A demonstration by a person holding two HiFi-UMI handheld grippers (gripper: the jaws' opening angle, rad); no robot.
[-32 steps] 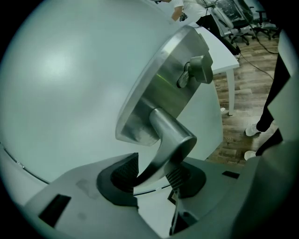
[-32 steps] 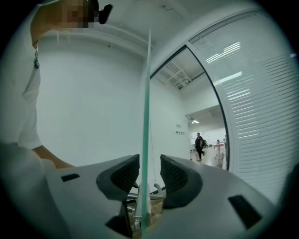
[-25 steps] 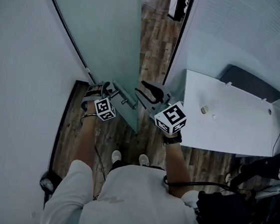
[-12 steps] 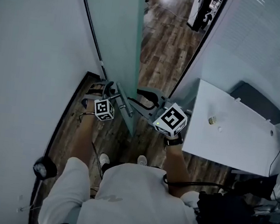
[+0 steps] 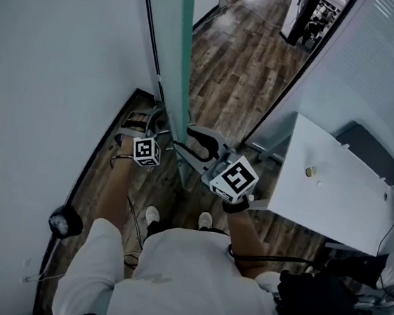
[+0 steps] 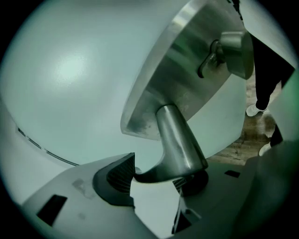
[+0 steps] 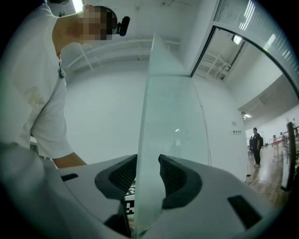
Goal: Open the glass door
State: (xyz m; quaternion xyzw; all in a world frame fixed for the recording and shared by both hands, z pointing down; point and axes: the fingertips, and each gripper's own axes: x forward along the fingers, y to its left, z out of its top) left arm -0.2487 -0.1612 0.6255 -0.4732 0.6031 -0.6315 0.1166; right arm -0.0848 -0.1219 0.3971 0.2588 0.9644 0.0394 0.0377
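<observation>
Jaws of left gripper [image 6: 156, 178], just opening, loosely straddled metal door handle [image 6: 180, 140]; right gripper [image 7: 147, 175] jaws, likewise opening, stood apart around glass door [image 7: 170, 116] edge.

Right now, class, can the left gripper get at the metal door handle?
Probably yes: the door handle lies between the jaws of the left gripper, which have just been opening, and nothing blocks it.

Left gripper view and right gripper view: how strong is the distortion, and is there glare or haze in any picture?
Left gripper view: strong fisheye bending, black corners, the door handle looms oversized, sheen on its metal plate. Right gripper view: same bending; the glass door hazes what lies behind. Head view: dim, bluish, glare on the far wood floor.
</observation>
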